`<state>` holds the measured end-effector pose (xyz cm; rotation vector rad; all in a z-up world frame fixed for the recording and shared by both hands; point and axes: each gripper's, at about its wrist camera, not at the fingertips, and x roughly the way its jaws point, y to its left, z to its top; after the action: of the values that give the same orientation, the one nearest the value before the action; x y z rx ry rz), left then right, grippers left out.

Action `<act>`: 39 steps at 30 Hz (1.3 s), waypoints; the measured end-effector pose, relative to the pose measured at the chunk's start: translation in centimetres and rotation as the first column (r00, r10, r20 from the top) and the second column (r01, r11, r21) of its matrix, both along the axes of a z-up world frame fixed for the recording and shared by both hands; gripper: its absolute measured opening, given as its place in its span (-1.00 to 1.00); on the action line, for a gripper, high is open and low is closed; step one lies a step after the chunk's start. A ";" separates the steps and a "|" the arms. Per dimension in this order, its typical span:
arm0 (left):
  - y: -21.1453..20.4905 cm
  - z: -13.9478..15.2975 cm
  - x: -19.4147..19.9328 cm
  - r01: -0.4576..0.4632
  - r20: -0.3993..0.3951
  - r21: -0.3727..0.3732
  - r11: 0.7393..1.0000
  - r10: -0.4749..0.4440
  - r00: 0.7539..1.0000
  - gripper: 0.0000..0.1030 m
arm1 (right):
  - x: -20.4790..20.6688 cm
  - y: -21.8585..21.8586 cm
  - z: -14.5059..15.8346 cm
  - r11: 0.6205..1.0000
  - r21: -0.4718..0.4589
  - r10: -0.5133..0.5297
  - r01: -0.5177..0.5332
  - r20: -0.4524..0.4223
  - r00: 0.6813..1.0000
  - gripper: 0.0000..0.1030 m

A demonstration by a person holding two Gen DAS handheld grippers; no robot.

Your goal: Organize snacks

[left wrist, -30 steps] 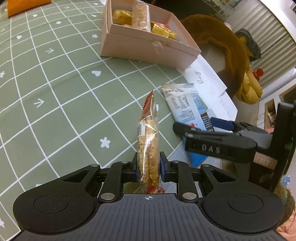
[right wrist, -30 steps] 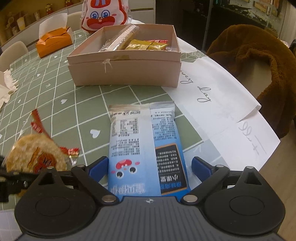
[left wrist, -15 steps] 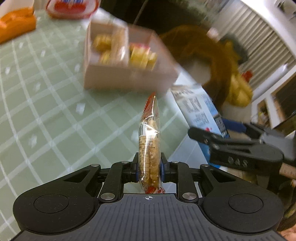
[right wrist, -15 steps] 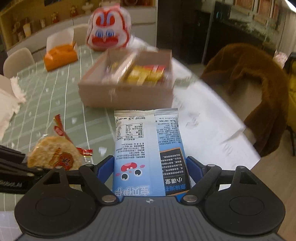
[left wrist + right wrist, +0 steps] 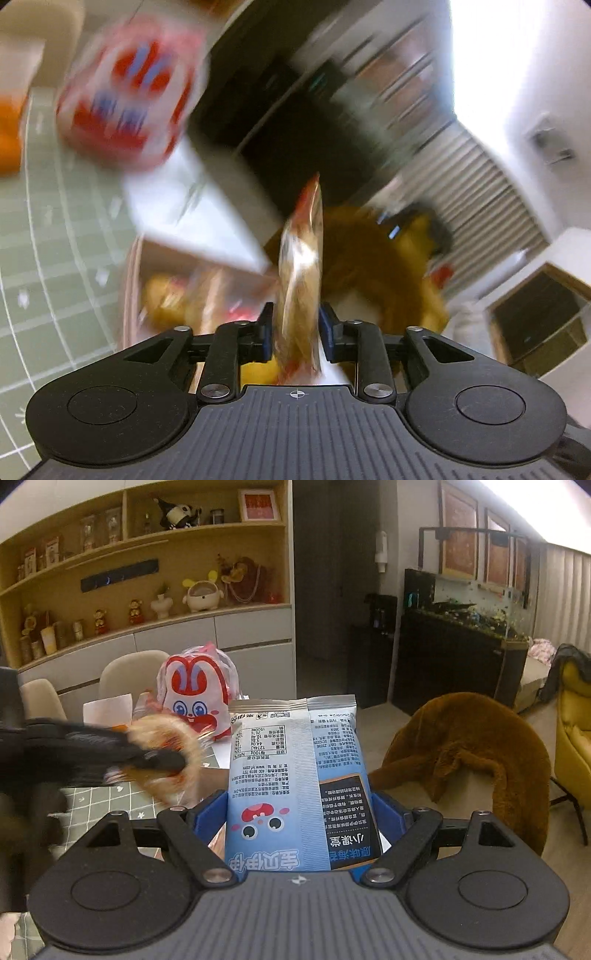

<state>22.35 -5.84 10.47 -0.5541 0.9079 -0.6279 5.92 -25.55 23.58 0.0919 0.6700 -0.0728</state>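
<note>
My left gripper [image 5: 295,325] is shut on a round rice cracker in a clear wrapper [image 5: 301,280], held on edge above the pink snack box [image 5: 133,291], which holds yellow-wrapped snacks [image 5: 162,299]. The view is blurred by motion. My right gripper [image 5: 299,819] is shut on a blue seaweed snack packet [image 5: 295,775], lifted off the table and held upright. The left gripper with its cracker [image 5: 166,749] shows blurred at the left of the right wrist view.
A red and white rabbit bag [image 5: 195,698] stands at the table's far side, on the green grid tablecloth [image 5: 55,221]. A chair draped in brown fur [image 5: 461,749] stands right of the table. An orange tissue box [image 5: 7,140] is at far left.
Both grippers have risen from the table with their snacks. The left gripper has moved forward over the pink box. The right gripper has tilted up and now faces the room.
</note>
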 end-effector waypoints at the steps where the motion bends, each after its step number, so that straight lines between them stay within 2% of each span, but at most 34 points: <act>1: -0.2 -1.5 0.8 0.001 -0.040 0.016 1.000 0.000 0.999 -0.37 | 0.7 0.0 -0.4 1.000 0.013 0.000 0.000 -0.018 1.000 0.63; 5: 1.7 -4.6 0.4 -0.050 -0.074 0.033 0.998 0.052 0.996 -0.35 | 2.8 0.0 -1.1 1.000 0.021 -0.006 0.007 -0.043 0.999 0.63; 10: 4.2 -4.9 -1.9 -0.092 -0.030 0.101 0.991 0.095 0.995 -0.35 | 7.3 -0.1 -2.3 0.995 0.094 -0.021 0.025 -0.049 0.999 0.63; 12: 4.8 -4.6 -2.6 -0.110 -0.018 0.099 0.989 0.113 0.993 -0.35 | 9.5 0.0 -3.8 0.991 0.126 -0.043 0.051 -0.067 0.997 0.70; 14: 5.5 -4.3 -3.9 -0.124 -0.007 0.111 0.986 0.126 0.992 -0.35 | 11.4 0.2 -6.1 0.988 0.144 -0.042 0.061 -0.131 0.991 0.70; 16: 5.8 -4.2 -5.6 -0.116 0.024 0.144 0.983 0.114 0.993 -0.35 | 12.1 0.1 -8.3 0.978 0.203 -0.018 0.054 -0.178 0.984 0.70; 18: 5.3 -4.7 -7.1 -0.098 0.049 0.189 0.977 0.090 0.995 -0.35 | 10.9 0.2 -9.7 0.971 0.233 -0.012 0.054 -0.181 0.983 0.70; 22: 5.0 -6.3 -12.3 -0.051 0.071 0.285 0.957 0.032 0.997 -0.35 | 6.8 1.2 -11.2 0.971 0.230 -0.012 0.057 -0.191 0.981 0.70; 26: 4.4 -8.3 -17.0 -0.067 0.124 0.417 0.906 0.017 0.992 -0.35 | 1.0 2.9 -13.1 0.979 0.192 -0.029 0.071 -0.214 0.976 0.70; 28: 4.4 -9.4 -18.5 -0.090 0.126 0.434 0.896 0.038 0.991 -0.35 | -1.9 3.9 -14.7 0.982 0.164 -0.052 0.093 -0.237 0.970 0.71; 32: 3.8 -9.5 -19.7 -0.120 0.200 0.465 0.877 0.028 0.979 -0.36 | -4.5 6.3 -18.5 0.992 0.086 -0.066 0.097 -0.309 0.949 0.71; 35: 3.1 -9.6 -19.5 -0.125 0.235 0.479 0.869 0.011 0.972 -0.36 | -5.1 7.8 -19.0 0.997 0.000 -0.074 0.077 -0.276 0.958 0.75; 37: 2.3 -9.8 -19.4 -0.125 0.263 0.500 0.857 -0.013 0.965 -0.35 | -5.1 8.1 -19.3 0.997 0.000 -0.074 0.077 -0.273 0.959 0.86; 38: 1.7 -10.0 -19.5 -0.124 0.279 0.515 0.848 -0.029 0.960 -0.35 | -4.6 8.2 -19.6 0.996 -0.014 -0.087 0.087 -0.276 0.957 0.98; 39: 1.2 -10.1 -19.6 -0.124 0.295 0.533 0.837 -0.047 0.954 -0.34 | -4.8 8.0 -19.7 0.994 -0.016 -0.108 0.108 -0.268 0.957 1.00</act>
<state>2.74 -4.69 0.34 0.0443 0.7393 -0.3700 1.12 -17.51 3.88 0.1186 0.9368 -0.1939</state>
